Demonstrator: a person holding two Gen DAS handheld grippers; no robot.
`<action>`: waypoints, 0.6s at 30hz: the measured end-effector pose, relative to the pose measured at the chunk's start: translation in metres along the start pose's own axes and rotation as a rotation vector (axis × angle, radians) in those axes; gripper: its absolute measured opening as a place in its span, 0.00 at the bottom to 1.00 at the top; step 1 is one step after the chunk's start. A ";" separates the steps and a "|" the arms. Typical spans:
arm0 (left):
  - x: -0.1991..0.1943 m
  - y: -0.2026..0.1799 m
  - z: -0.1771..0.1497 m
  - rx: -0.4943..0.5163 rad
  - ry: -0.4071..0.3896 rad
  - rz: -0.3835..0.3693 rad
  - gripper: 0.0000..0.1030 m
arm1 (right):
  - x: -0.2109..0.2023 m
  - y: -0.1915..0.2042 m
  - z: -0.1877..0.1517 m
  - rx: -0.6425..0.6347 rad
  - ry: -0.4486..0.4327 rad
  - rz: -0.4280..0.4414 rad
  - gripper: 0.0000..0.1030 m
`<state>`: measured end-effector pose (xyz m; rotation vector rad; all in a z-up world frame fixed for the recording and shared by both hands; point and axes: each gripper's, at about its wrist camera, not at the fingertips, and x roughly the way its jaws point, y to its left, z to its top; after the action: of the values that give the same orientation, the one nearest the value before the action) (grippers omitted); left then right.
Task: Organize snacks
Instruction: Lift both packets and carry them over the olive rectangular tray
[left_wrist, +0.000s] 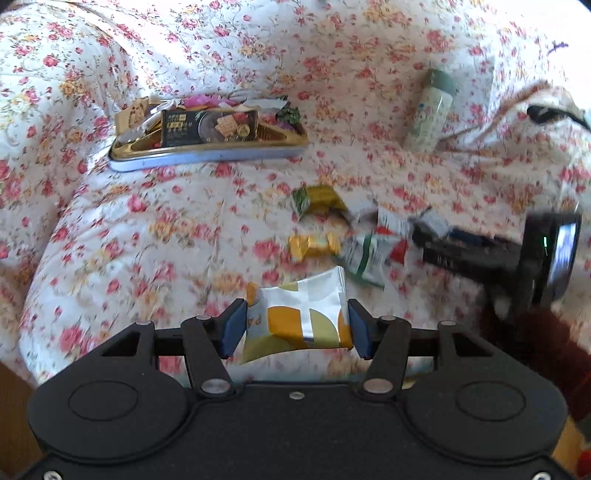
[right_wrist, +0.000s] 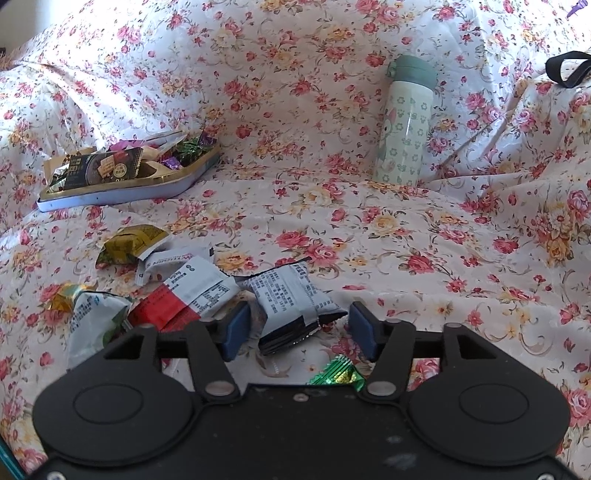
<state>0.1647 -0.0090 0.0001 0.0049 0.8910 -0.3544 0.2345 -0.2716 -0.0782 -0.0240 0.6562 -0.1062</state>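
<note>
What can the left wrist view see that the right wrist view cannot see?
Only the left wrist view shows the left tongs gripping a white-and-yellow packet, and the right tongs from outside. Only the right wrist view shows the right tongs around a grey packet, not pressing it, and a green candy. Both show the tin and bottle.

Tin tray (right_wrist: 110, 194) of snacks: far left on the bed (right_wrist: 369, 229). Bottle (right_wrist: 404, 122): upright, far right. Loose packets (right_wrist: 184, 291): before my right gripper (right_wrist: 297, 326), nearer than the tray.
</note>
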 end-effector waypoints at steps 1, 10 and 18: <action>-0.001 -0.002 -0.005 0.006 0.004 0.012 0.60 | 0.001 0.001 0.000 -0.004 0.003 -0.003 0.68; -0.008 -0.001 -0.036 -0.013 0.067 0.034 0.60 | 0.006 0.004 0.007 -0.017 0.027 -0.039 0.77; -0.008 0.001 -0.044 -0.034 0.084 0.035 0.60 | 0.014 0.016 0.020 -0.144 0.040 -0.055 0.75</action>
<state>0.1267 0.0009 -0.0219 0.0038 0.9787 -0.3084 0.2588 -0.2573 -0.0720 -0.1787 0.7027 -0.1126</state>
